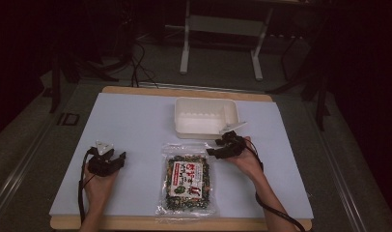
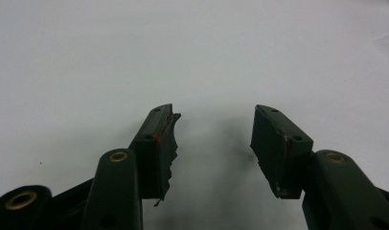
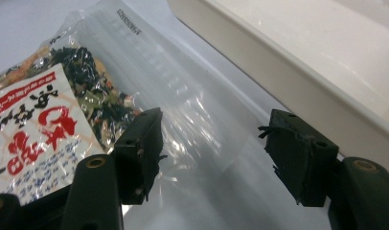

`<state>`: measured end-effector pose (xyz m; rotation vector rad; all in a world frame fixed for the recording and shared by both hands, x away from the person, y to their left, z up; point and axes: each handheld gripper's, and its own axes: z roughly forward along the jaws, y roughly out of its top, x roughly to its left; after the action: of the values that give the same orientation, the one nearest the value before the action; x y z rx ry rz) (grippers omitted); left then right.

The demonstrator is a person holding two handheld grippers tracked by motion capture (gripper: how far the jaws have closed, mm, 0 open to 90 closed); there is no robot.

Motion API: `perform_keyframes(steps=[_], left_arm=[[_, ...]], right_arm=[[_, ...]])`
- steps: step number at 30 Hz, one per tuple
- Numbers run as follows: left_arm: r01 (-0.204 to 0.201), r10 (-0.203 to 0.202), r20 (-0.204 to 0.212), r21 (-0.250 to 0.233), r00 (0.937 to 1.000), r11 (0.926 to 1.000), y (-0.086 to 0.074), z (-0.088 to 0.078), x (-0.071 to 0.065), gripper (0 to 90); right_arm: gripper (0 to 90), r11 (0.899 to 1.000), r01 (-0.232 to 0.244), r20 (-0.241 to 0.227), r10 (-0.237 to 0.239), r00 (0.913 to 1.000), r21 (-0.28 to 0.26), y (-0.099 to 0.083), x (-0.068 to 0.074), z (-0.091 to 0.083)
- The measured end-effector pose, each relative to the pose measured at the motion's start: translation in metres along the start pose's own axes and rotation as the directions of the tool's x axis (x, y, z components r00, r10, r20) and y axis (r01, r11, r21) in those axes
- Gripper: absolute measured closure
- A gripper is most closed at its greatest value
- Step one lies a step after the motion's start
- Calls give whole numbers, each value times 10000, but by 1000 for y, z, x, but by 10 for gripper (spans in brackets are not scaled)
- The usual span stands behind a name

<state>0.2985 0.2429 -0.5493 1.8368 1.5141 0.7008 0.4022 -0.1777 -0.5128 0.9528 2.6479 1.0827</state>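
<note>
so far nothing grasped: right claw (image 3: 209,155) gaping wide, empty, poised over clear top edge of snack bag (image 1: 187,180), flat on table (image 1: 136,121) before white tray (image 1: 206,117). left claw (image 2: 214,143) open, empty, aside. pickup and transfer pending.

Food bag (image 3: 63,96), left of the right gripper (image 3: 209,143): white label (image 3: 29,129) with large red East Asian characters and small blue print; none legible.
</note>
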Motion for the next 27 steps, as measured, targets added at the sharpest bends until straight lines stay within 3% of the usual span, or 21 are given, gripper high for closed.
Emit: perform_keyframes(steps=[13, 21, 27], left_arm=[[-49, 49, -42, 7, 10000, 10000, 0, 0, -1, 503], [-54, 54, -51, 0, 10000, 10000, 0, 0, -1, 501], [-88, 88, -75, 6, 9999, 10000, 0, 1, -2, 500]], right_arm=[[376, 9996, 51, -388, -40, 9992, 288, 12, 2, 19], [444, 9974, 561, -475, -539, 9974, 460, 14, 8, 24], [568, 9893, 1308, -66, -1306, 9914, 644, 12, 14, 22]])
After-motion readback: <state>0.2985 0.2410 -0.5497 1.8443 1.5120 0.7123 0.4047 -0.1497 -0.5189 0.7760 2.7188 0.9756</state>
